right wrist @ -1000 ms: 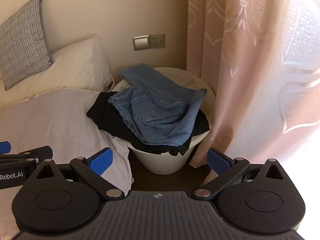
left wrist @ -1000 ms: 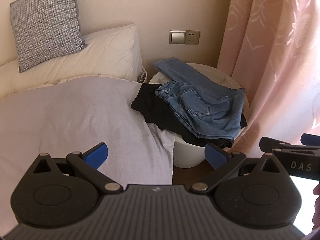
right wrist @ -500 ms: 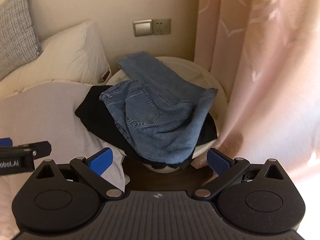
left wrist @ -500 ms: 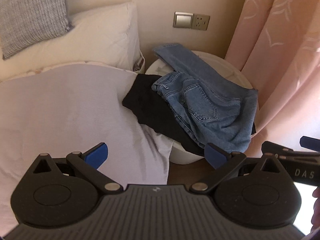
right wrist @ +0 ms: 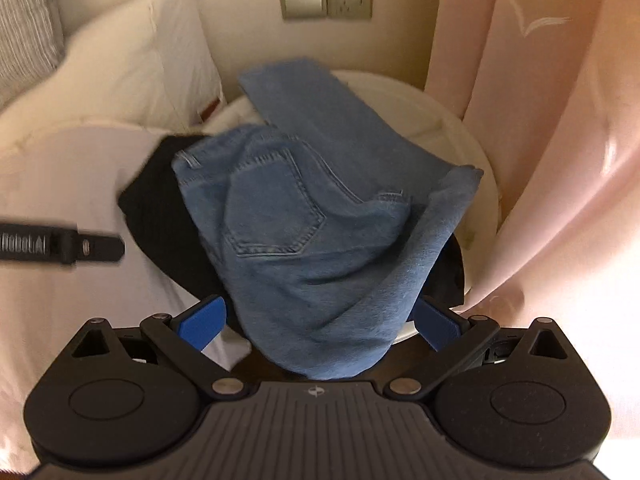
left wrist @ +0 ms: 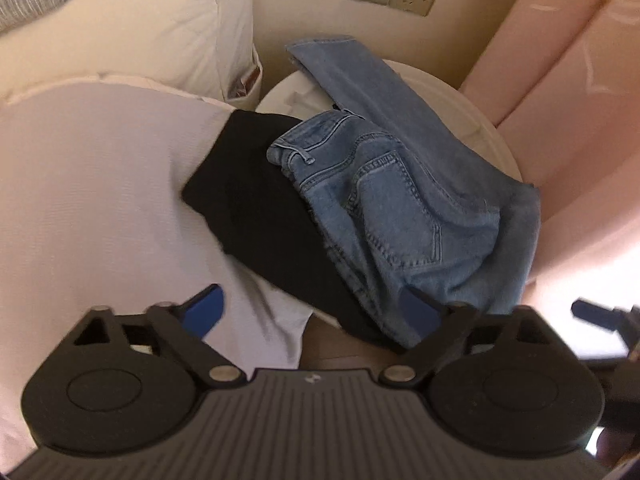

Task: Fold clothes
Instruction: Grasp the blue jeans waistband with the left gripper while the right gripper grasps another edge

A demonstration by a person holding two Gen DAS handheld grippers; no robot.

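The left gripper point(left wrist: 310, 306) points steeply down; its jaws are closing, with a wide gap and only the lower edge of the clothes pile between the blue pads, which press on nothing. The right gripper point(right wrist: 318, 322) has its jaws spread wide, and the hanging fold of the blue jeans point(right wrist: 304, 216) lies between its pads without being pinched. The jeans lie crumpled on top of a black garment point(left wrist: 260, 208), and both rest on a round white basket point(right wrist: 472, 148) beside the bed point(left wrist: 92, 184). Behind are a white pillow point(right wrist: 132, 68), a wall switch point(right wrist: 326, 0) and a pink curtain point(right wrist: 560, 120).
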